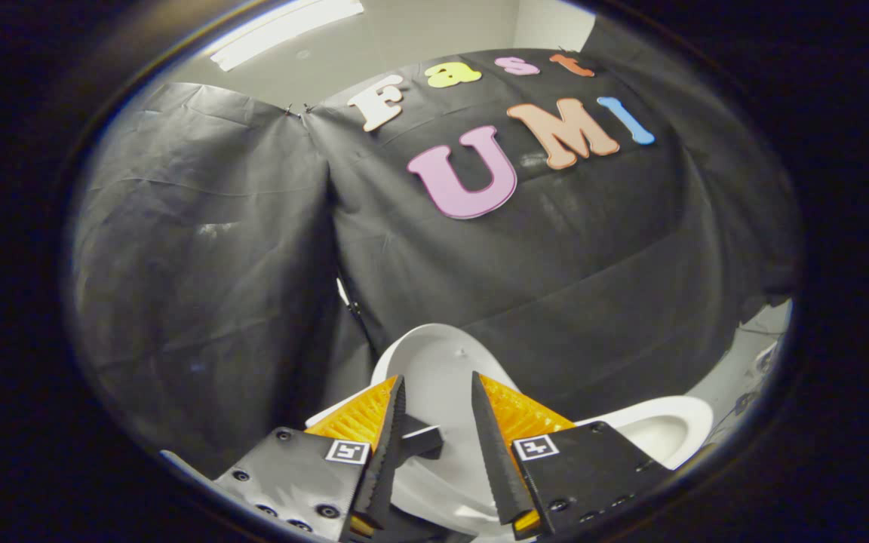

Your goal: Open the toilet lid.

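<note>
Black cloth [201, 286] hangs in creased panels as the booth wall and takes up most of the gripper view, with a pale ceiling and a long light fixture [287, 30] above its top edge. Below the cloth stands the white toilet [668, 430]; part of its bowl rim shows beyond and to the right of the right finger. The toilet lid [438, 362] is raised, standing close to upright with its rounded top edge against the cloth, and its white inner face lies between the two fingers and just ahead of their tips. The tool [438, 385] has its fingers apart, with a clear gap between the toothed inner faces, and the lid's face shows through that gap. Whether either finger touches the lid cannot be told.
</note>
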Tool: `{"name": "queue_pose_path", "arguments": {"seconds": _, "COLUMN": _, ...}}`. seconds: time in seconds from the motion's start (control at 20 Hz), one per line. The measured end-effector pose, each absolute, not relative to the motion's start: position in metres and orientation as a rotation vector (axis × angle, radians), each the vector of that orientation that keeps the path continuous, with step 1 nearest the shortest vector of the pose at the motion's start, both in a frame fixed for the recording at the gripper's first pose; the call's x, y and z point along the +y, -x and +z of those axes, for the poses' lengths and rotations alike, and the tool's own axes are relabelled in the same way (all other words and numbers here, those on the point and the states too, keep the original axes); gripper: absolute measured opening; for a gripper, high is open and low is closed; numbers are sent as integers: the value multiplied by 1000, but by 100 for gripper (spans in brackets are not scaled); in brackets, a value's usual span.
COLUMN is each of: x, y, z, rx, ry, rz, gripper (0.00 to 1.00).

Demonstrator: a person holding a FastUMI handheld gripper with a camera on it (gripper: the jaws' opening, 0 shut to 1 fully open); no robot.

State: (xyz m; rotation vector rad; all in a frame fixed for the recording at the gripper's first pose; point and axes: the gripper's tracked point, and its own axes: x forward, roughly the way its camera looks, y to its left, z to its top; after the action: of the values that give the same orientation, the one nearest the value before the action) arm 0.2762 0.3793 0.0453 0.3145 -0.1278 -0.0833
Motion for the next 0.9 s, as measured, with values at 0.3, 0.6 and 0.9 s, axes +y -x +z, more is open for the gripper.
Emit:
{"name": "queue_pose_path", "arguments": {"seconds": 0.3, "x": 290, "y": -248, "z": 81, "rx": -135, "ry": -101, "rz": -202, "gripper": 55}}
{"name": "queue_pose_path", "arguments": {"seconds": 0.6, "x": 232, "y": -219, "z": 100, "rx": -141, "ry": -29, "rz": -246, "gripper": 55}}
{"name": "queue_pose_path", "arguments": {"seconds": 0.9, "x": 177, "y": -180, "z": 108, "rx": -183, "ry": -10, "rz": -304, "gripper": 55}}
